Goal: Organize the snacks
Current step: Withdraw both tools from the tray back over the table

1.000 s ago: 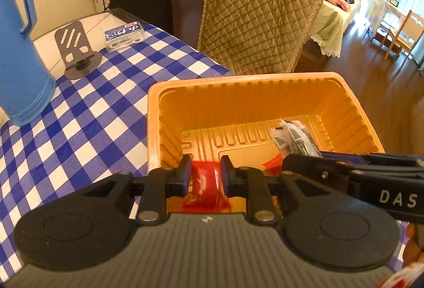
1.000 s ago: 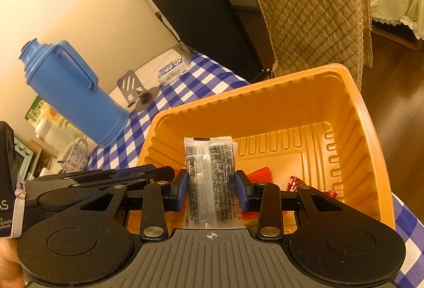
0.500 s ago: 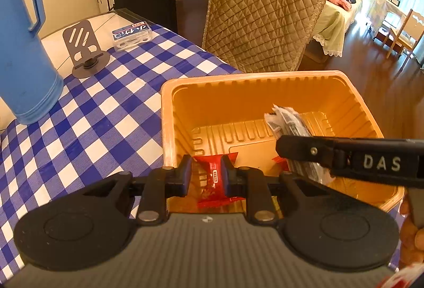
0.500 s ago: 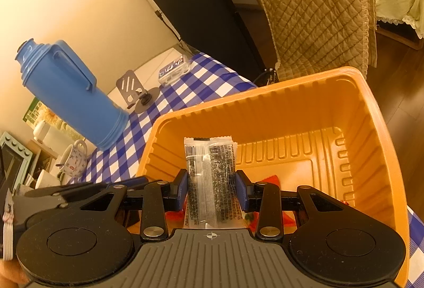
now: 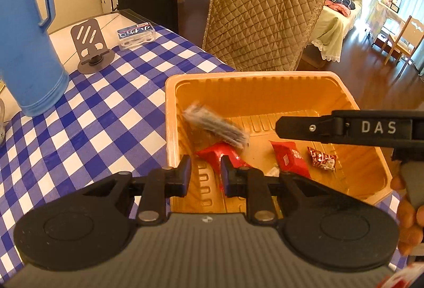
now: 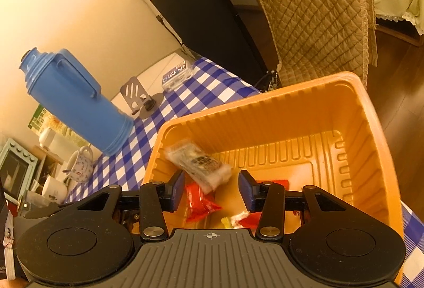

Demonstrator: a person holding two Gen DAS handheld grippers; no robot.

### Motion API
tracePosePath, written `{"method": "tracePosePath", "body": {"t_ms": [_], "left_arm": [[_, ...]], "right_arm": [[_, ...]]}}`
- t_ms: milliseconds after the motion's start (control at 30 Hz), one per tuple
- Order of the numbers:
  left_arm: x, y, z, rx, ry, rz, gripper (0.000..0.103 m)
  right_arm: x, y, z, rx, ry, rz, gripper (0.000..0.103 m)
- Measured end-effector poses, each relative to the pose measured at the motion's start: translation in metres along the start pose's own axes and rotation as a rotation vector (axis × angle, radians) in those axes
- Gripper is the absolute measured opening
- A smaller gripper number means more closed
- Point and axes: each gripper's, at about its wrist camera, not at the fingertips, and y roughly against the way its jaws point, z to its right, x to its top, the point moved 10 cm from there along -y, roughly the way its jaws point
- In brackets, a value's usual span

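Checked blue-white tablecloth carries the orange tray. Right gripper jaws just opened, empty; dark snack packet drops inside tray w/ red packets. Left gripper narrow, empty, above tray's near wall. Next: pull both grippers straight back, w/o tipping tray.

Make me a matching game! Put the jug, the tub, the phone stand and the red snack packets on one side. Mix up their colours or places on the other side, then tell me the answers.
Things:
1. jug
2. tub
3. phone stand
4. red snack packets

Colour or place:
a. lying inside the tub
b. blue
c. grey
d. orange

Pairs: 1-b, 2-d, 3-c, 4-a
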Motion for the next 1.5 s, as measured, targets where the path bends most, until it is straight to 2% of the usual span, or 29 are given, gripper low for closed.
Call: {"method": "tracePosePath", "body": {"t_ms": [300, 433, 767, 1067, 1233, 1500], "left_arm": [[-0.009, 0.024, 0.012, -0.014, 0.015, 0.017, 0.022], [-0.015, 0.039, 0.022, -0.019, 0.018, 0.031, 0.022], [-0.044, 0.1, 0.046, -0.014, 0.06, 0.084, 0.034], [-0.104, 0.169, 0.065, 0.021, 0.132, 0.101, 0.036], [-0.147, 0.205, 0.074, 0.069, 0.17, 0.093, 0.037], [-0.213, 0.244, 0.094, 0.139, 0.211, 0.071, 0.04]], "right_arm": [[-0.014, 0.031, 0.011, -0.005, 0.008, -0.015, 0.047], [-0.019, 0.052, 0.013, -0.008, 0.028, -0.006, 0.056], [-0.041, 0.124, 0.014, 0.019, 0.127, 0.028, 0.073], [-0.086, 0.194, 0.017, 0.054, 0.221, 0.023, 0.078], [-0.119, 0.226, 0.023, 0.027, 0.257, 0.011, 0.079], [-0.174, 0.257, 0.029, 0.05, 0.282, -0.062, 0.079]]}}
